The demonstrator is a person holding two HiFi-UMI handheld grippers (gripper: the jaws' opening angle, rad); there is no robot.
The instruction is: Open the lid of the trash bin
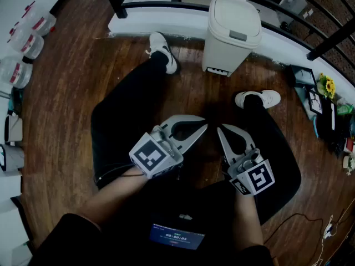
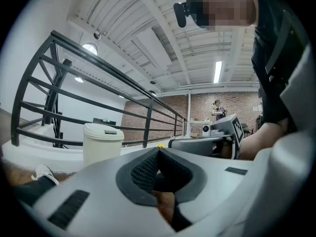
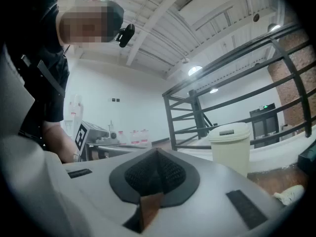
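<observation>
A cream trash bin [image 1: 233, 32] stands on the wooden floor against a white ledge, its lid down and a grey tab [image 1: 238, 35] on top. Both grippers hover over the person's lap, well short of the bin. My left gripper [image 1: 204, 127] is shut with nothing in it, and so is my right gripper [image 1: 219, 129]; their tips nearly meet. In the left gripper view the bin [image 2: 102, 143] is far off at the left beyond the shut jaws of the left gripper [image 2: 158, 153]. The right gripper view has the bin [image 3: 230, 145] at the right, past the closed right gripper [image 3: 158, 154].
A black railing [image 1: 166, 4] runs along the white ledge [image 1: 161, 24] behind the bin. The person's legs and white shoes [image 1: 164, 50] stretch toward it. Plastic bottles [image 1: 25, 43] lie at the left. Small items and a yellow flower [image 1: 327, 85] sit at the right, with a cable [image 1: 299, 223] near them.
</observation>
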